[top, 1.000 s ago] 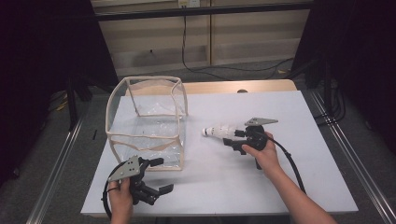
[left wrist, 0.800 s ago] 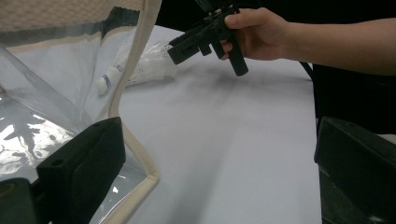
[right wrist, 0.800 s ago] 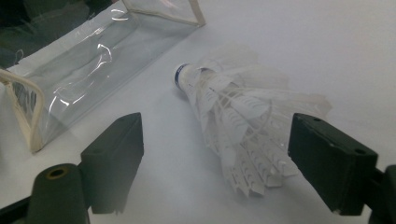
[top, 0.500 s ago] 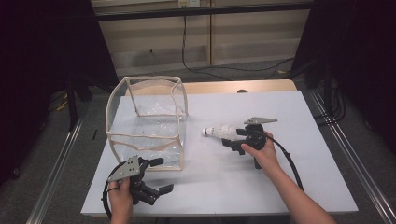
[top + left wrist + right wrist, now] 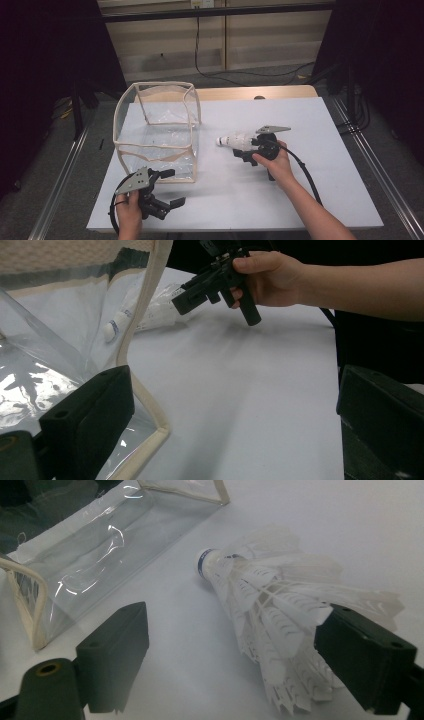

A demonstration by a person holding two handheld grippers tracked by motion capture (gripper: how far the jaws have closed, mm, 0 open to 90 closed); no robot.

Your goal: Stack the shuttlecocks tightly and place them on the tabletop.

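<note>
A white feathered shuttlecock (image 5: 234, 140), maybe a short nested stack, lies on the white table (image 5: 300, 125) with its cork tip pointing at the clear bag. My right gripper (image 5: 246, 149) is open around its feather end. In the right gripper view the shuttlecock (image 5: 270, 600) lies between the wide jaws, and its feathers brush the right-hand one. A clear plastic bag with beige trim (image 5: 159, 131) stands open-topped at the left. My left gripper (image 5: 174, 188) is open at the bag's near corner (image 5: 145, 365), holding nothing.
The table's front edge runs just below my left hand (image 5: 131, 210). A cable (image 5: 307, 172) trails from the right gripper toward the front right. Metal rails (image 5: 60, 185) flank the table on both sides.
The right gripper has edged slightly left along the shuttlecock. The left gripper and the bag have not moved.
</note>
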